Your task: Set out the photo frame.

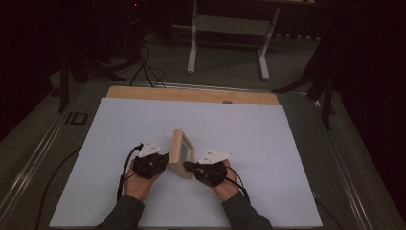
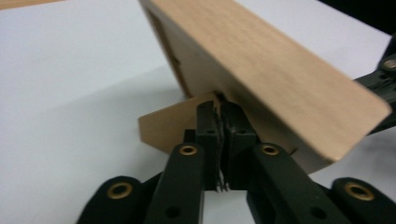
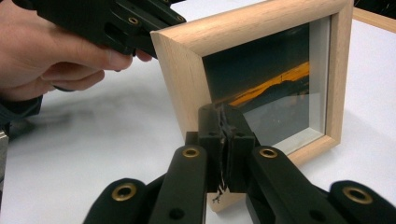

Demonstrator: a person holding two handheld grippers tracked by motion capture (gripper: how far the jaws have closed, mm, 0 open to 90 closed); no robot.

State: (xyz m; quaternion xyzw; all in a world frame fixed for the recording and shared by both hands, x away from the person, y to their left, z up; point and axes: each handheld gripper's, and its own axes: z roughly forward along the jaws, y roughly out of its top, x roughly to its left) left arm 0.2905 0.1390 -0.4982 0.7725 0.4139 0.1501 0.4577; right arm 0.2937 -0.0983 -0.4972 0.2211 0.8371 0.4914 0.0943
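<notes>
A square frame of pale smooth wood (glass front, dark picture) stands upright on the white sheet between both grippers. The left gripper and right gripper have jaws pressed together, grasping nothing.

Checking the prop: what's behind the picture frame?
A wooden stand flap juts from the picture frame; the left hand-held gripper meets it, jaws together. The rest of the back is hidden.

Forearms: both enter over the worktop's near edge, angled inward.
Left gripper: knuckles up, jaws pressed together, pointing right.
Right gripper: jaws pressed together, pointing left toward the other.
Hands: near each other, centre-front of worktop.
</notes>
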